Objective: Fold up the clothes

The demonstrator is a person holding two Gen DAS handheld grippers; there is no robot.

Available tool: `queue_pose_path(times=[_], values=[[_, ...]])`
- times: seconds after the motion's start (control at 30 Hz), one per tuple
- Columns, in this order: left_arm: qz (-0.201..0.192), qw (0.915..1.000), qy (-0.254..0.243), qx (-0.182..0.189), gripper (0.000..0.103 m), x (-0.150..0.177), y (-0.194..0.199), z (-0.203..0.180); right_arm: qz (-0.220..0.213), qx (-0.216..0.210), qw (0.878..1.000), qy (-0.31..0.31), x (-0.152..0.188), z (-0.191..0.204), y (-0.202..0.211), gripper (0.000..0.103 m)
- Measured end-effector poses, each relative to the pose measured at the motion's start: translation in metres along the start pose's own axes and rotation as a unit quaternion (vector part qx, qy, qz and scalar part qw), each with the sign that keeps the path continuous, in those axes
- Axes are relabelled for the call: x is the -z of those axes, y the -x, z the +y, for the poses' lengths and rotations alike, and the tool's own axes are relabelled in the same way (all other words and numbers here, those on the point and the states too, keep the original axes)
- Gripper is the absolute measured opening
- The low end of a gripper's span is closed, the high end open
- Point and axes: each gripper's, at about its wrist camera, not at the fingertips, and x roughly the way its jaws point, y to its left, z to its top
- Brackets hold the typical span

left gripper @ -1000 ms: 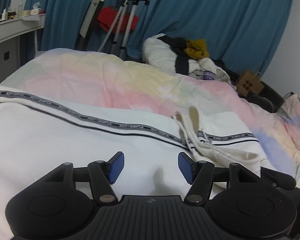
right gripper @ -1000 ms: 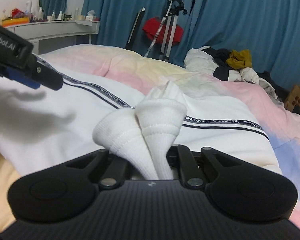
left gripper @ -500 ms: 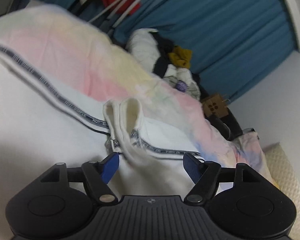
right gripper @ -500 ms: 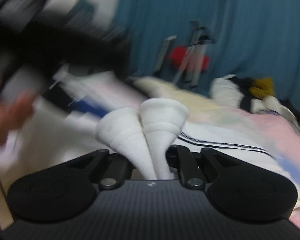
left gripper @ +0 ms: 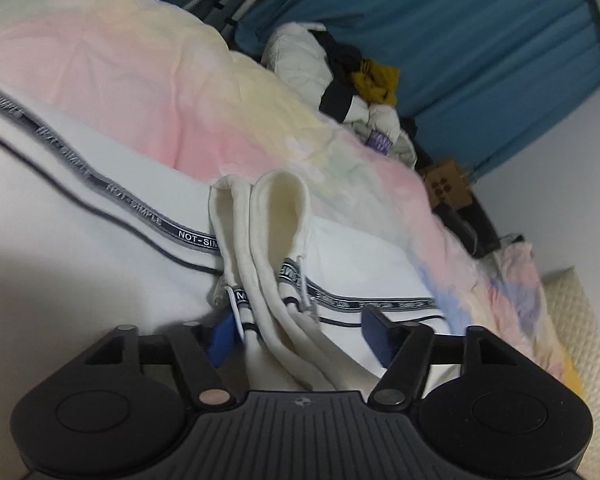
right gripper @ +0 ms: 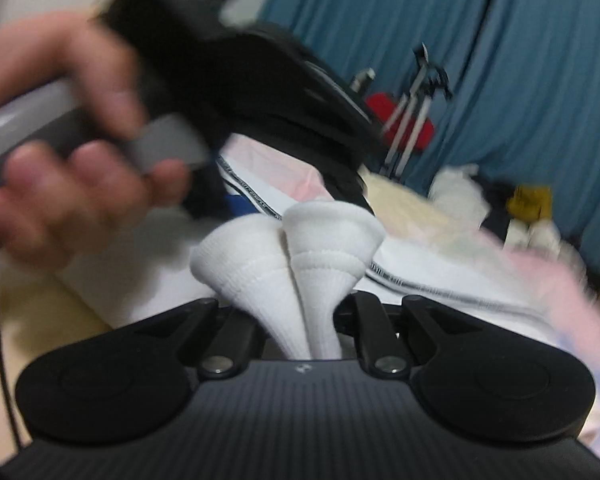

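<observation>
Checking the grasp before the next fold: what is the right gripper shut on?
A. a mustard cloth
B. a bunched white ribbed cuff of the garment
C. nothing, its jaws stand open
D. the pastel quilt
B: in the right wrist view, the right gripper pinches the white ribbed cuff, which flares out above it.

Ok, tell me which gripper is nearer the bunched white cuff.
Right. The right gripper is shut on the cuff; the left gripper is open, its fingers either side of the same bunched fabric.

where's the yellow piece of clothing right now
In the left wrist view the yellow garment sits upper right, on top of the clothes pile at the far end of the bed, against the blue curtain.
</observation>
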Motion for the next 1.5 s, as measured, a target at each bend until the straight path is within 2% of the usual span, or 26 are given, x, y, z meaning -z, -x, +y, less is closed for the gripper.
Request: queue_pose_path(times=[0.03, 0.13, 0.2, 0.27, 0.37, 0.43, 0.57, 0.7, 0.8, 0.93, 0.97, 1.03, 1.1, 1.17, 1.23, 1.33, 1.43, 1.5], values=[[0.006, 1.0000, -0.004, -0.006, 0.045, -0.003, -0.005, 0.000, -0.004, 0.005, 1.000, 0.015, 0.001, 0.003, 0.000, 0.012], [0.009, 0.9999, 0.008, 0.000, 0.034, -0.010, -0.011, 0.006, -0.007, 0.001, 1.000, 0.003, 0.000, 0.001, 0.001, 0.013], [-0.003, 0.9999, 0.008, 0.011, 0.030, -0.013, -0.006, 0.005, -0.016, -0.003, 1.000, -0.008, -0.001, -0.001, 0.004, 0.013], [-0.025, 0.9994, 0.006, 0.023, 0.029, -0.014, 0.005, 0.000, -0.031, -0.004, 0.999, -0.015, -0.003, -0.002, 0.008, 0.013], [-0.049, 0.9983, 0.004, 0.031, 0.028, -0.015, 0.015, 0.000, -0.028, -0.024, 0.999, -0.032, -0.005, -0.004, 0.015, 0.016], [-0.050, 0.9985, 0.016, 0.016, 0.028, -0.013, 0.013, 0.007, -0.024, -0.038, 0.998, -0.044, -0.006, -0.006, 0.019, 0.020], [-0.038, 0.9984, 0.040, -0.009, 0.029, -0.009, 0.000, 0.025, -0.017, -0.066, 0.995, -0.068, -0.009, -0.009, 0.029, 0.035], [-0.045, 0.9986, 0.026, -0.012, 0.031, -0.006, -0.003, 0.022, -0.010, -0.091, 0.990, -0.110, -0.013, -0.022, 0.047, 0.043], [-0.057, 0.9979, 0.023, -0.018, 0.035, 0.002, 0.004, 0.019, -0.027, -0.080, 0.981, -0.173, -0.019, -0.050, 0.067, 0.054], [-0.077, 0.9961, 0.018, -0.038, 0.038, 0.017, 0.025, 0.010, -0.063, -0.022, 0.970, -0.234, -0.016, -0.085, 0.098, 0.067], [-0.078, 0.9960, 0.021, -0.039, 0.039, 0.020, 0.030, 0.008, -0.066, -0.003, 0.966, -0.251, -0.012, -0.096, 0.102, 0.067], [-0.078, 0.9959, 0.026, -0.038, 0.047, 0.027, 0.040, 0.004, -0.056, 0.033, 0.958, -0.280, -0.001, -0.111, 0.111, 0.067], [-0.078, 0.9959, 0.019, -0.041, 0.050, 0.034, 0.051, -0.003, -0.041, 0.072, 0.950, -0.302, 0.008, -0.128, 0.114, 0.067], [-0.082, 0.9956, 0.004, -0.046, 0.055, 0.041, 0.062, -0.012, -0.034, 0.093, 0.941, -0.322, 0.018, -0.142, 0.116, 0.067], [-0.095, 0.9934, -0.018, -0.061, 0.072, 0.049, 0.070, -0.026, -0.028, 0.111, 0.933, -0.342, 0.027, -0.156, 0.118, 0.067], [-0.111, 0.9892, -0.072, -0.063, 0.074, 0.066, 0.082, -0.052, -0.016, 0.093, 0.927, -0.364, 0.039, -0.176, 0.115, 0.067], [-0.119, 0.9854, -0.112, -0.050, 0.075, 0.079, 0.084, -0.073, 0.028, -0.001, 0.919, -0.393, 0.052, -0.209, 0.107, 0.067], [-0.116, 0.9838, -0.130, -0.042, 0.075, 0.082, 0.078, -0.083, 0.037, -0.013, 0.912, -0.407, 0.061, -0.228, 0.111, 0.067]])
